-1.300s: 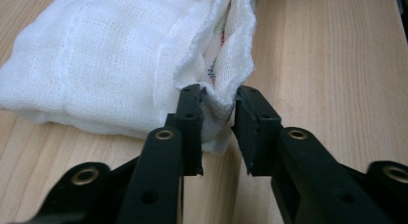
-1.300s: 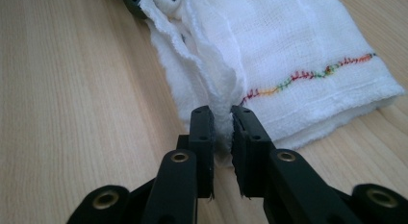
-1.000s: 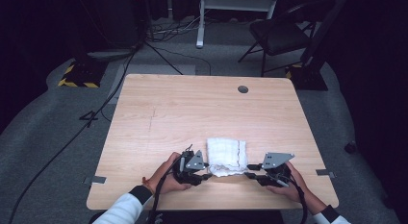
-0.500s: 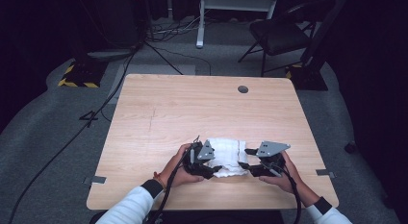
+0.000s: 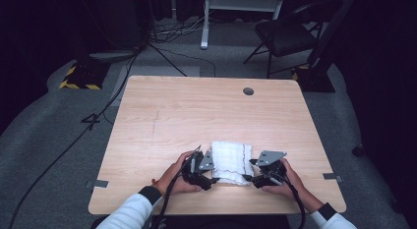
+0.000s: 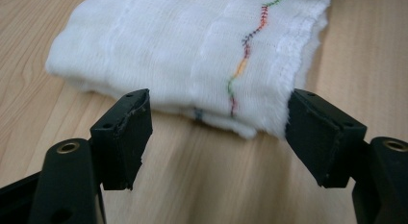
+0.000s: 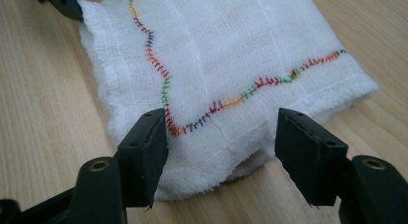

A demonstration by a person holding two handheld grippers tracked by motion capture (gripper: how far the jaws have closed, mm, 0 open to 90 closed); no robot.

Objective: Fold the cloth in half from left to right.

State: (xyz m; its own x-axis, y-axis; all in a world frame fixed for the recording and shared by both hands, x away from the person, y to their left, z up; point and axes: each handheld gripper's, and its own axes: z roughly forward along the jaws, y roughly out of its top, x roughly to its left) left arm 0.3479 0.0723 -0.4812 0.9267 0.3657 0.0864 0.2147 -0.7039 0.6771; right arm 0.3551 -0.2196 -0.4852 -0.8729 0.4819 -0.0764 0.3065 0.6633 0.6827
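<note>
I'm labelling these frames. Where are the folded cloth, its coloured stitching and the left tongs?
Folded cloth (image 5: 231, 160), high view, middle of its top.
Coloured stitching (image 7: 166, 89), right gripper view, on the seam.
Left tongs (image 6: 216, 137), left gripper view, midway between the tips.

Your high view shows the tabletop (image 5: 216, 111) evenly lit from above while the floor and room around it sink into near black. In both gripper views the light is soft and bright with no glare; your near fingers (image 6: 126, 137) and the cloth's (image 7: 231, 65) far edge go slightly soft.
</note>
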